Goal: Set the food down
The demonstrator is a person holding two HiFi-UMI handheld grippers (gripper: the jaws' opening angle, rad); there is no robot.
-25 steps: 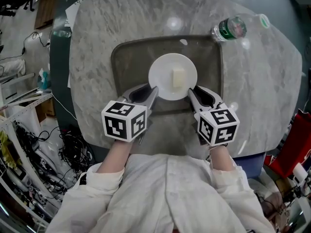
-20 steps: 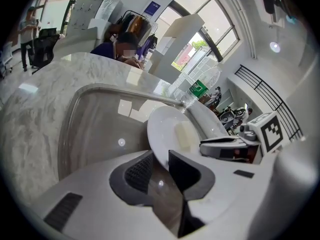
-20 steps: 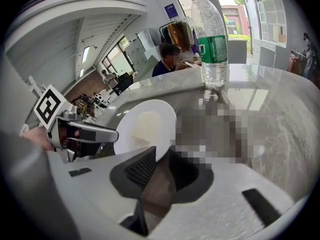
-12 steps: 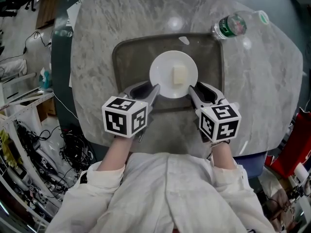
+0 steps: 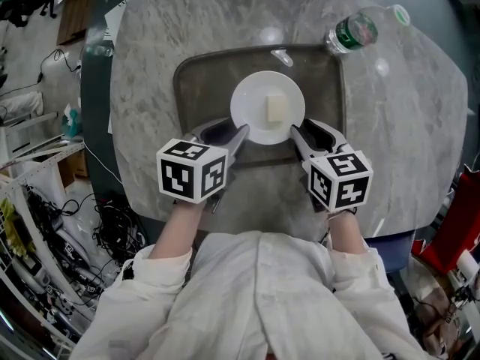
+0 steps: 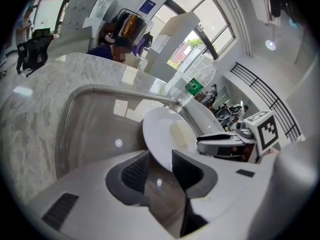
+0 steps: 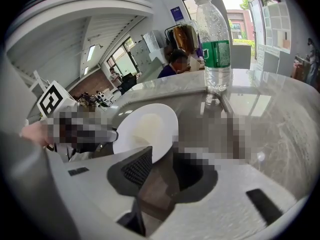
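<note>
White plate (image 5: 253, 100) with pale food block (image 5: 276, 109) sits in the tray (image 5: 196, 88): stiff, slick, chippable, so grip its near rim, where left claw (image 5: 238, 132) and right claw (image 5: 296, 132) have just been opening, rim loose between the jaws.

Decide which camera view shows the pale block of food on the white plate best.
The head view: it looks straight down on the food block, showing its whole rectangular top on the plate. The left gripper view shows it foreshortened; the right gripper view only as a faint pale patch.
</note>
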